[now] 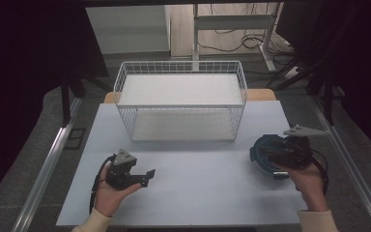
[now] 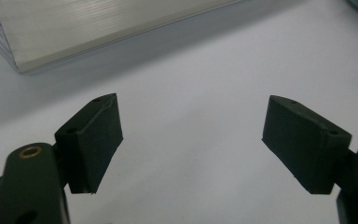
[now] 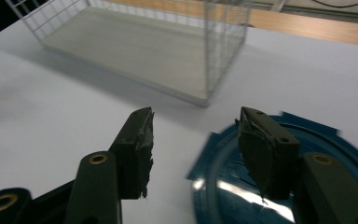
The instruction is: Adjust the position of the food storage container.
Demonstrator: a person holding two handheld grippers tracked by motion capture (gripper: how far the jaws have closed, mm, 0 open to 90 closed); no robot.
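Note:
A round blue dish-like thing with a raised rim lies flat on the white table at the right. My right gripper hovers over its left edge, open: one jaw stands above the dish, the other above the bare table, and the pads press on nothing. At the near left, my left gripper is held low over the table, pointing right, open, with nothing between its jaws.
A white wire basket with a pale floor stands at the table's middle back. Beyond the table is a desk frame with cables on the floor. Metal rails run along both sides.

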